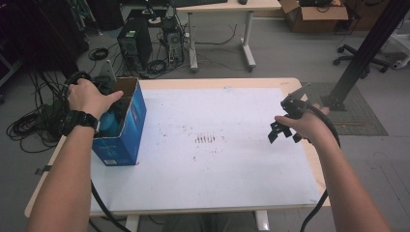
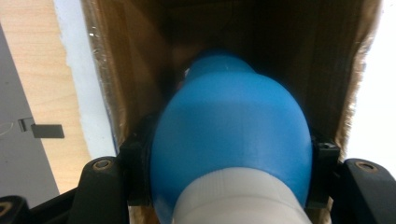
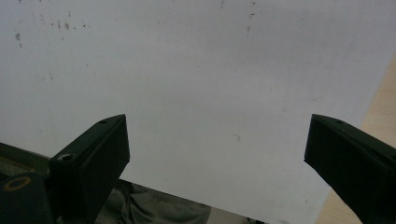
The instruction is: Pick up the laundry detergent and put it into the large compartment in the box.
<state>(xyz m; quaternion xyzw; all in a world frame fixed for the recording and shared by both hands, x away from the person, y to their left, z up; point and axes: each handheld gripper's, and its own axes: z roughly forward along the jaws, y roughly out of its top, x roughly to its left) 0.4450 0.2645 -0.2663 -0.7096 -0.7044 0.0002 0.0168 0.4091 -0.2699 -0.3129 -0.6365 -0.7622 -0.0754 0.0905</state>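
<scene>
white mat [image 1: 217,145], blue bulb [image 2: 231,135] between left claw [image 2: 231,175] jaws

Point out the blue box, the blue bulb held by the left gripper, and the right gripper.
blue box [image 1: 126,129], high view, its blue side wall.
blue bulb [image 2: 231,130], left gripper view, its rounded body.
right gripper [image 3: 217,144], right gripper view, midway between its open jaws.

Even indoor light, soft shadows, close-up blue bulb [image 2: 231,135] slightly blurred — white sheet [image 3: 196,70] bright
</scene>
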